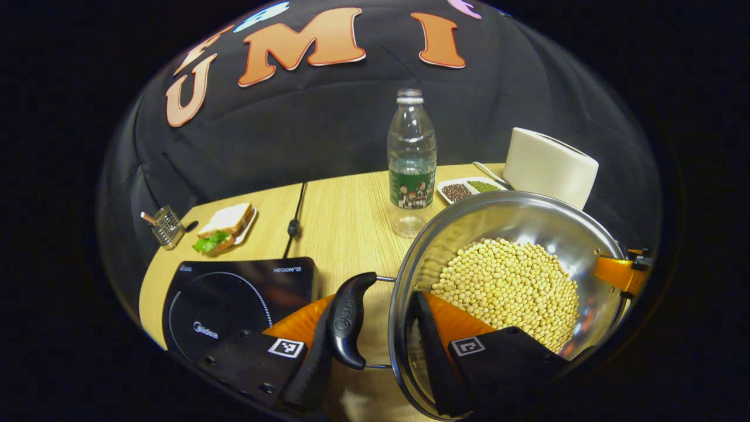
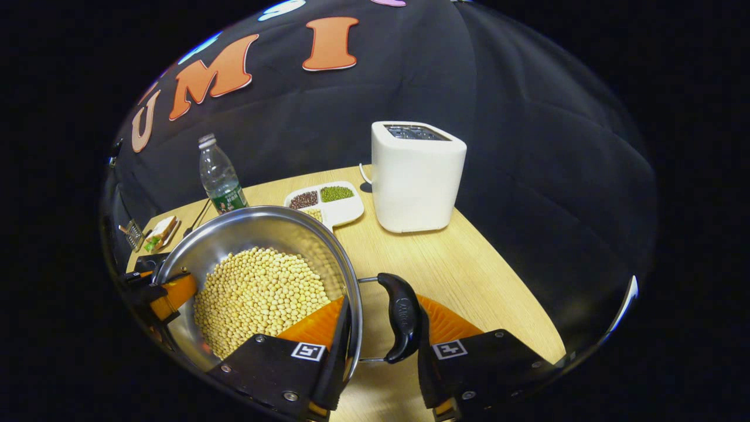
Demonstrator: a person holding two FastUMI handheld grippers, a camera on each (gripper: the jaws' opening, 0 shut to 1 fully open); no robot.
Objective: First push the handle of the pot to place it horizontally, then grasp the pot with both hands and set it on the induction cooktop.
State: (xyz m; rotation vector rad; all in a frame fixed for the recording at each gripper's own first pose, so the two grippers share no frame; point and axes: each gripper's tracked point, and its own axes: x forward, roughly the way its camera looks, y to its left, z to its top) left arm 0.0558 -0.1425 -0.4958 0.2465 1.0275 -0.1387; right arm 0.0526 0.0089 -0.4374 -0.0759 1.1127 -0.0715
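Fingers of the left gripper [image 1: 375, 346] and right gripper [image 2: 381, 346] each clamp one of two black handles [image 1: 348, 319] on one round steel pot of beans [image 1: 510, 293].

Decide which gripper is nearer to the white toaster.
Right. The right gripper grips the pot on the side facing the toaster; the left gripper grips the opposite side, by the cooktop.

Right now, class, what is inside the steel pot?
The pot holds a heap of soybeans covering most of its bottom. One finger of the left gripper reaches inside the rim. The bottom under the beans is hidden.
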